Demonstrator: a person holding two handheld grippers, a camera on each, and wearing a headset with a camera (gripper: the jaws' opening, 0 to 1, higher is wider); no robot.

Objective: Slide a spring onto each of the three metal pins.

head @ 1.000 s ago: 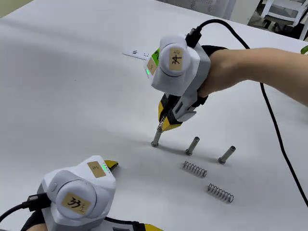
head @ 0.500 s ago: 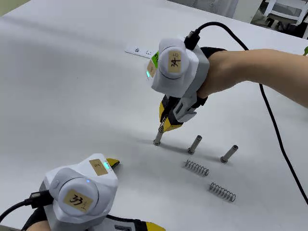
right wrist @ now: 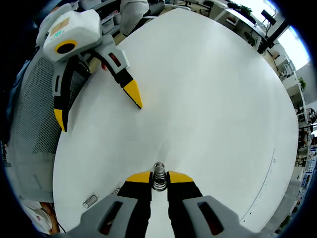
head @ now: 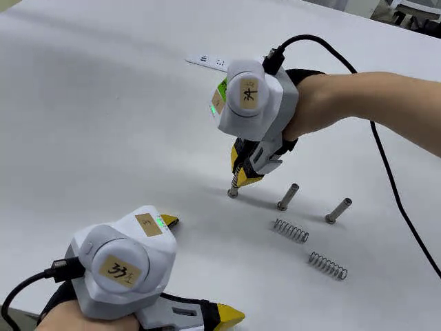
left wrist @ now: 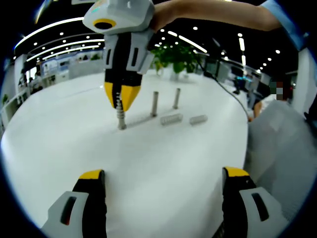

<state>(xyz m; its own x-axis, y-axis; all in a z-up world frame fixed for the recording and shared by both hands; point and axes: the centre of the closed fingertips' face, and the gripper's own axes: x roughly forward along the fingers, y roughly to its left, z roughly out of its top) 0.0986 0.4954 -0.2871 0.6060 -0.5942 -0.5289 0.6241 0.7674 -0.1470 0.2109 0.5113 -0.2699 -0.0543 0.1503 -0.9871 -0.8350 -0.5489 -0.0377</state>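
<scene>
The spring (head: 236, 181), clamped in the right gripper (head: 242, 178) at frame centre, sits lower on the first pin (head: 233, 193) than a second ago, so threading looks nearly done. The jaws hide how fully it is seated. To the lower right, the second pin (head: 288, 196), third pin (head: 338, 210) and two loose springs (head: 291, 231) wait. At lower left, the left gripper (head: 200, 269) gapes empty.

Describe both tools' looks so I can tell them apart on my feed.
Both are rounded white housings with dark fingers tipped yellow, a green light and a trailing black cable. The right tool and left tool each carry tan stickers with different handwritten black marks. Black bands wrap both wrists.
</scene>
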